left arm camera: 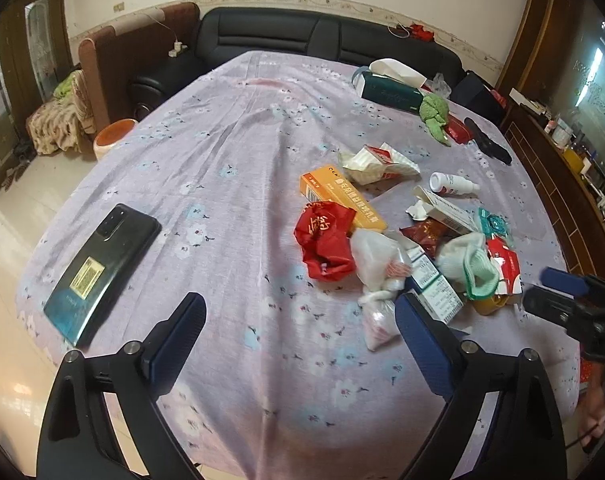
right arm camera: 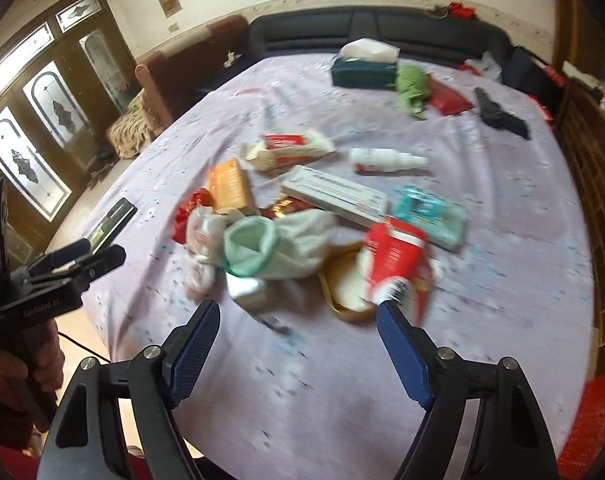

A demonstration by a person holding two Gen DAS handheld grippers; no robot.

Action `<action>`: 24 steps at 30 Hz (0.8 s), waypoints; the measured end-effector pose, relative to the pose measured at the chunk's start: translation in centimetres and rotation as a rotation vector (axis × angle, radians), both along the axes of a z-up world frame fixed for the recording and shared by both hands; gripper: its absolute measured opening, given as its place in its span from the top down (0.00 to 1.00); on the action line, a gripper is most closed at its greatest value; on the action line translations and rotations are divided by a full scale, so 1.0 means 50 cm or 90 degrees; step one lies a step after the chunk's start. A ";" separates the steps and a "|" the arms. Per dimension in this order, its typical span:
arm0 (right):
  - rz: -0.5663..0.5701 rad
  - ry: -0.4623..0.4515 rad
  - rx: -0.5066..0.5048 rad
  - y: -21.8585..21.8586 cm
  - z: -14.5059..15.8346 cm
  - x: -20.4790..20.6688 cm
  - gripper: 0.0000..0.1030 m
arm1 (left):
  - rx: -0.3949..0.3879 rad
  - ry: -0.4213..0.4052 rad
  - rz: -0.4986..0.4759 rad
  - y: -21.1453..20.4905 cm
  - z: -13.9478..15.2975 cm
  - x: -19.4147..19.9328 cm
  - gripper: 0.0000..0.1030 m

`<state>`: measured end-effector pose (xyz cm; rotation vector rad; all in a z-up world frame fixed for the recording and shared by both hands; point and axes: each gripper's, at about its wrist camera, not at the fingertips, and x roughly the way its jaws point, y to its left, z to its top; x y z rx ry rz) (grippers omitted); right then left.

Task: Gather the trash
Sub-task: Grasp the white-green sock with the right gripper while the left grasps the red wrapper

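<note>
A pile of trash lies on the lilac flowered tablecloth (left arm camera: 242, 152): a crumpled red wrapper (left arm camera: 326, 240), an orange box (left arm camera: 342, 200), a white plastic bag (left arm camera: 376, 264), a mint and white sock (right arm camera: 262, 252), a red and white carton (right arm camera: 394, 264) and a round gold lid (right arm camera: 346, 284). My left gripper (left arm camera: 300, 304) hangs open over bare cloth just in front of the pile, its right finger beside the plastic bag. My right gripper (right arm camera: 298, 308) is open too, with nothing between its fingers, and its right fingertip is near the carton and the lid.
A dark phone (left arm camera: 102, 268) lies at the table's left edge. A teal tissue box (left arm camera: 390, 92), a green cloth (left arm camera: 434, 110) and a black object (left arm camera: 486, 140) sit at the far right. A black sofa (left arm camera: 302, 32) stands behind the table, a wooden cabinet (left arm camera: 562, 184) to its right.
</note>
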<state>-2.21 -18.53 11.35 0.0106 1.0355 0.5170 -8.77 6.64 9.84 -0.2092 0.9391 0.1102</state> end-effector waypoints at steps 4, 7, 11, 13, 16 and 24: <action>-0.001 0.009 -0.006 0.061 -0.015 0.048 0.18 | -0.017 0.016 -0.015 0.023 -0.008 0.039 0.19; -0.023 0.032 -0.006 0.086 -0.037 0.081 0.21 | -0.027 0.030 -0.038 0.031 -0.016 0.075 0.19; -0.058 0.078 -0.018 0.095 -0.073 0.110 0.42 | -0.041 0.048 -0.073 0.035 -0.033 0.124 0.31; -0.070 0.097 -0.022 0.090 -0.083 0.111 0.64 | -0.050 0.062 -0.086 0.035 -0.049 0.153 0.37; -0.085 0.101 -0.014 0.079 -0.083 0.103 0.88 | -0.062 0.085 -0.094 0.037 -0.075 0.185 0.45; -0.128 0.049 0.040 0.022 -0.010 0.052 0.89 | -0.071 0.124 -0.132 0.017 -0.136 0.247 0.79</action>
